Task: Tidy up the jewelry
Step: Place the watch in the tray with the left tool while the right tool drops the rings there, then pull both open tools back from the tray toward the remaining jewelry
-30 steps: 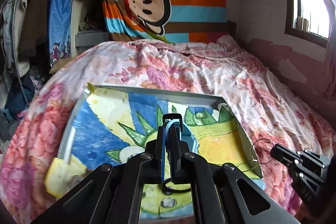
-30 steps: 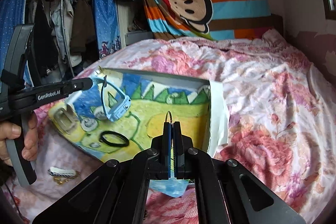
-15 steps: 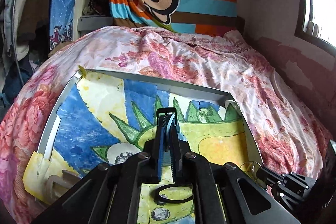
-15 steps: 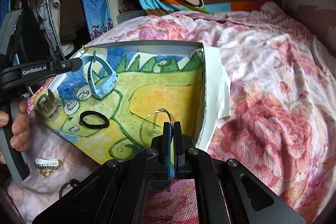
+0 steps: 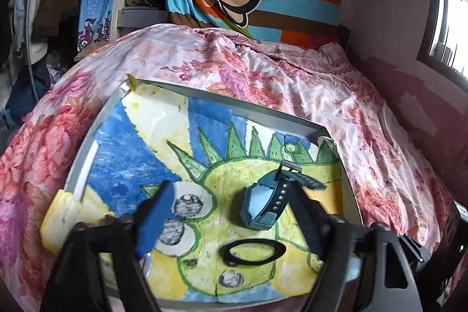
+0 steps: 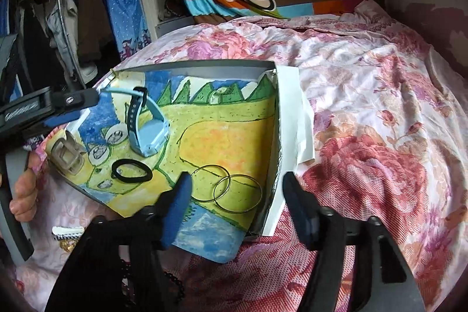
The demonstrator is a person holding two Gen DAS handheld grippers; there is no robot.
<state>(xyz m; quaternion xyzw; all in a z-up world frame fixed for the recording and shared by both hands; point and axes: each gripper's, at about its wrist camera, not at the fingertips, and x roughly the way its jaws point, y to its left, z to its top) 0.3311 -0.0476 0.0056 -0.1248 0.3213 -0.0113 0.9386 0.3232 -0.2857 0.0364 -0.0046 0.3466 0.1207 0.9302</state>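
A grey tray lined with a child's painting lies on the bed. A light blue watch lies in it, leaning against the right finger of my open left gripper. A black hair tie lies just in front of the watch. In the right wrist view the watch, the hair tie, a beige hair claw and two thin gold bangles lie in the tray. My right gripper is open over the bangles and the tray's right edge.
The bed has a pink floral cover. A white hair clip and a gold piece lie on the cover left of the tray, dark beads at its near side. Clothes hang at the left. A window is at the right.
Both grippers have opened. The left one has let go of the watch, which now rests in the tray. The right one has let go of the gold bangles, which now lie in the tray.
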